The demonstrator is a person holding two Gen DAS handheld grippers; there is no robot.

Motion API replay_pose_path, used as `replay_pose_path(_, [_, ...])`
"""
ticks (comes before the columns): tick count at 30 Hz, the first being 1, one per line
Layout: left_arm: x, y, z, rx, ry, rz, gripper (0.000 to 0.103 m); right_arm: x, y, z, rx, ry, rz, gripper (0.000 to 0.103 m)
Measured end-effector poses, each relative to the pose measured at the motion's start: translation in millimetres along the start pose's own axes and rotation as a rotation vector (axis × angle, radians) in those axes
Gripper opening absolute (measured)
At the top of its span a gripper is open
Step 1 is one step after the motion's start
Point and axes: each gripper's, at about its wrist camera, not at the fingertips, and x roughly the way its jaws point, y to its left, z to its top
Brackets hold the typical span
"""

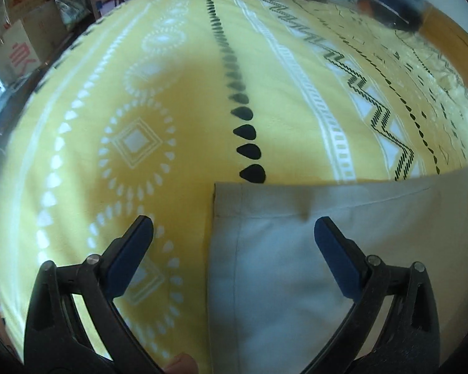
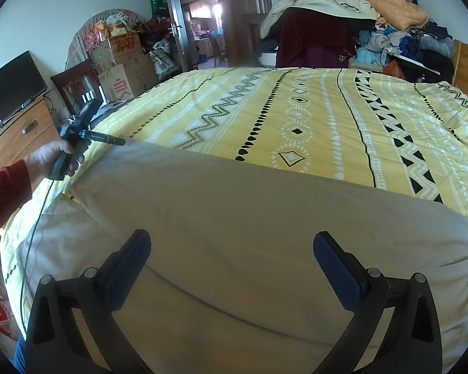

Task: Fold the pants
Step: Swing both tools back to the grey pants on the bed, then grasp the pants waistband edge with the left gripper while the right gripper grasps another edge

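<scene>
The left tool (image 1: 234,230) is spread wide with nothing between its blue pads; one pad hangs over the yellow bedspread (image 1: 177,99) and the other over the hem end of the pants (image 1: 296,249), so it straddles the cloth's side edge without gripping it. The right tool (image 2: 232,246) is likewise wide open and empty, hovering above the broad middle of the pants (image 2: 234,218). The pants are a pale beige pair lying flat across the near part of the bed, their far edge running straight across the patterned bedspread (image 2: 296,109), with the gathered waist seeming to sit at the right edge of the right wrist view. In that same view the person's left hand (image 2: 50,155), in a red sleeve, holds the left tool (image 2: 121,141) out at the far left end of the cloth. Judging by the second layer showing along the near left side, the legs appear already laid one over the other lengthwise, though this cannot be told for certain. What looks left is the crosswise folding: taking hold of the hem end and bringing it toward the waist, then smoothing. Clothes are piled beyond the bed.
</scene>
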Motion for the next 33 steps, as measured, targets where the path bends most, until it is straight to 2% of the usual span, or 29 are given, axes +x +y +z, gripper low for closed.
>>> replay_pose_path(4, [3, -1, -3, -0.002, -0.013, -0.084, 0.101, -1, -2, 6, -0.019, -0.023, -0.011, 0.103])
replay_pose_path(7, [4, -3, -6, -0.015, -0.033, -0.104, 0.085, -5, -13, 9, -0.022, -0.04, -0.033, 0.103])
replay_pose_path(10, [-4, 6, -10, -0.057, -0.064, -0.123, 0.058, -19, -43, 13, 0.018, -0.068, -0.069, 0.103])
replay_pose_path(11, [-6, 9, -10, -0.074, -0.069, -0.13, 0.043, -27, -61, 14, 0.048, -0.076, -0.094, 0.103])
replay_pose_path(12, [-7, 11, -9, -0.088, -0.072, -0.12, 0.036, -33, -77, 14, 0.065, -0.075, -0.121, 0.103])
replay_pose_path(13, [-9, 14, -9, -0.1, -0.073, -0.12, 0.014, -41, -95, 13, 0.075, -0.073, -0.159, 0.102])
replay_pose_path(14, [-10, 17, -10, -0.112, -0.076, -0.123, 0.005, -53, -123, 11, 0.086, -0.069, -0.219, 0.101])
replay_pose_path(17, [-9, 17, -11, -0.13, -0.089, -0.155, 0.005, -73, -209, -3, 0.141, 0.006, -0.361, 0.099])
replay_pose_path(19, [-7, 11, -12, -0.114, -0.083, -0.145, 0.005, -82, -276, -18, 0.198, 0.07, -0.42, 0.087])
replay_pose_path(20, [-5, 7, -12, -0.105, -0.079, -0.136, 0.005, -83, -316, -26, 0.229, 0.113, -0.453, 0.085])
replay_pose_path(21, [-3, 4, -12, -0.102, -0.076, -0.128, 0.005, -83, -340, -30, 0.253, 0.133, -0.46, 0.083])
replay_pose_path(23, [-2, 0, -11, -0.105, -0.08, -0.117, 0.006, -77, -391, -38, 0.31, 0.187, -0.464, 0.072])
replay_pose_path(25, [-4, 1, -13, -0.119, -0.09, -0.123, 0.006, -67, -431, -44, 0.345, 0.24, -0.473, 0.072])
replay_pose_path(26, [-4, 2, -14, -0.128, -0.093, -0.133, 0.006, -65, -443, -45, 0.357, 0.247, -0.472, 0.072])
replay_pose_path(29, [-3, 1, -15, -0.129, -0.087, -0.123, 0.006, -46, -470, -49, 0.398, 0.28, -0.335, 0.072])
replay_pose_path(33, [-2, -1, -14, -0.126, -0.088, -0.111, 0.006, -24, -481, -48, 0.363, 0.325, -0.37, 0.071])
